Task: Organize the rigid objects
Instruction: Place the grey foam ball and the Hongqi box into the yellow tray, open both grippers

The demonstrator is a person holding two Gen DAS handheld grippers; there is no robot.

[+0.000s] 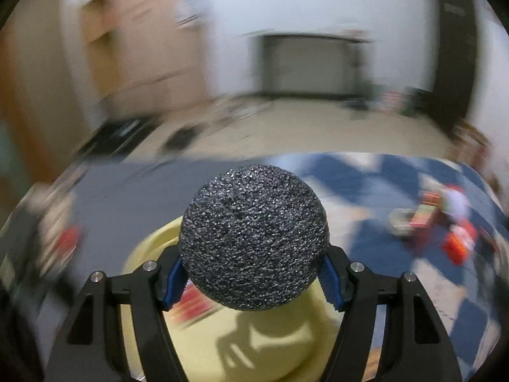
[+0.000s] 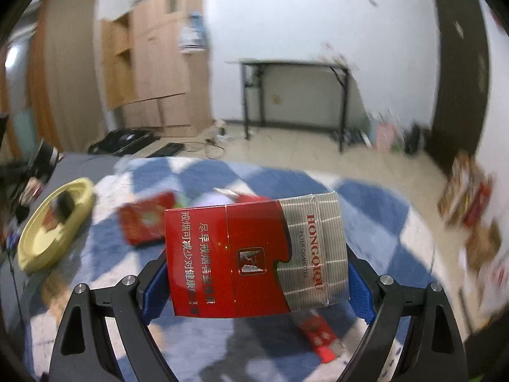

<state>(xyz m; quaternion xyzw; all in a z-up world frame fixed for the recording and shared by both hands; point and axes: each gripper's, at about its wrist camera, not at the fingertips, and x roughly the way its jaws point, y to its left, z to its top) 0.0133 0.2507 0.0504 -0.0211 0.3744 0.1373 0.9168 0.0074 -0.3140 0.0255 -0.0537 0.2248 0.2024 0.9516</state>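
Observation:
My left gripper (image 1: 253,281) is shut on a dark grey speckled foam ball (image 1: 254,237), its blue pads pressing both sides. The ball hangs above a pale yellow bowl (image 1: 222,340), which holds something red and white that is partly hidden. My right gripper (image 2: 254,281) is shut on a red and silver cigarette pack (image 2: 256,254), held flat and sideways above the blue and white checked cloth (image 2: 366,203). In the right wrist view the yellow bowl (image 2: 47,232) lies at the left edge of the cloth.
Other red packs lie on the cloth: one (image 2: 146,219) beyond the held pack, one (image 2: 318,334) below it. A blurred heap of red and white items (image 1: 445,226) sits at right in the left view. Beyond stand a wooden cabinet (image 2: 156,63) and a black-framed desk (image 2: 292,95).

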